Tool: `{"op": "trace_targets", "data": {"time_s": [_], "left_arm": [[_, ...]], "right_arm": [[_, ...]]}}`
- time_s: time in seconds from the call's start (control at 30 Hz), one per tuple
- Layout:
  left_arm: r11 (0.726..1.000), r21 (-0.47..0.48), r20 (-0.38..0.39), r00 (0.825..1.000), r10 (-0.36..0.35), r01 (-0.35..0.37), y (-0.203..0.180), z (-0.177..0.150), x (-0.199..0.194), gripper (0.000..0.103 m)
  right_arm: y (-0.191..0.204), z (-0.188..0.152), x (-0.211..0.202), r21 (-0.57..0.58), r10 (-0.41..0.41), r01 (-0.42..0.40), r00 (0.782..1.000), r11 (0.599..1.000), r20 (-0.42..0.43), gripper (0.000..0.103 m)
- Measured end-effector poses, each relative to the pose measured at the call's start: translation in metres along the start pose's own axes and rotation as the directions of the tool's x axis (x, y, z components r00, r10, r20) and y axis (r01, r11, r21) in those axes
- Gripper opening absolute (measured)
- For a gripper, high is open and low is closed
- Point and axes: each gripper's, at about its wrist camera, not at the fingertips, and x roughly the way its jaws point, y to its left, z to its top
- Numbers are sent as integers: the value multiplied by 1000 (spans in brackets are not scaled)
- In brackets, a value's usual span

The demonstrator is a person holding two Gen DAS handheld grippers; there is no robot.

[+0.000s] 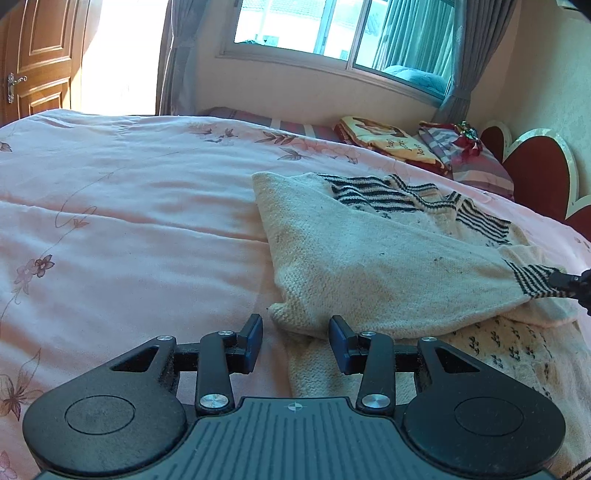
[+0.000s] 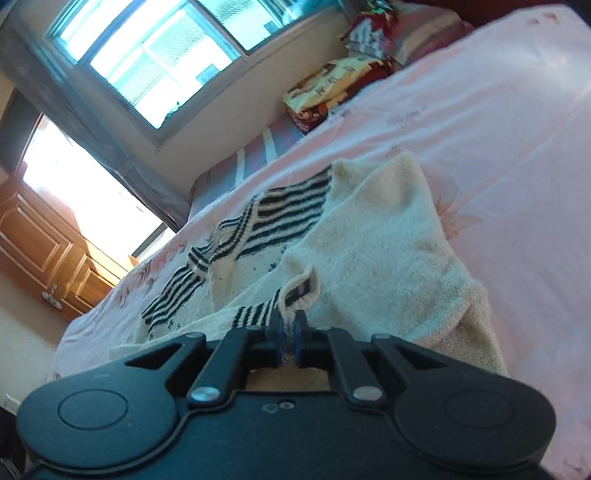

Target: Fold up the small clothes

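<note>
A cream knitted sweater (image 1: 369, 258) with black-and-white striped trim lies partly folded on the pink bedspread (image 1: 129, 221). My left gripper (image 1: 296, 332) is open just above the bed, and the sweater's near folded corner lies just ahead of its blue pads (image 1: 255, 334), untouched. The right gripper (image 2: 290, 326) is shut on the striped cuff (image 2: 299, 291) of a sleeve, which it pulls taut across the sweater's body. In the left wrist view the right gripper (image 1: 570, 283) shows at the right edge, pinching that same cuff (image 1: 532, 282).
Folded blankets and pillows (image 1: 391, 142) are stacked at the head of the bed by a red heart-shaped headboard (image 1: 532, 166). A window (image 1: 332, 33) with grey curtains is behind the bed, and a wooden door (image 1: 37, 55) stands far left.
</note>
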Motion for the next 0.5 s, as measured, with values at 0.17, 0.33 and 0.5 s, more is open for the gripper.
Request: {"op": "trace_targets", "data": {"time_s": [0.17,0.33,0.5], "left_arm": [[1000,2,-8,1000,7,-7,-2,2,0,41],[1000,19,120,993,-13,11,-10,19,-32,41],[997,39,106,991,-78,74,-31,32,-18,41]], "right_arm": [[-4,-10,14,-52,-51,48,998,997,-48,7],[-5,-8,9,-68,-42,39,998,997,-47,7],[-4,-3,-2,-77,-70,71,997,995,11,15]]}}
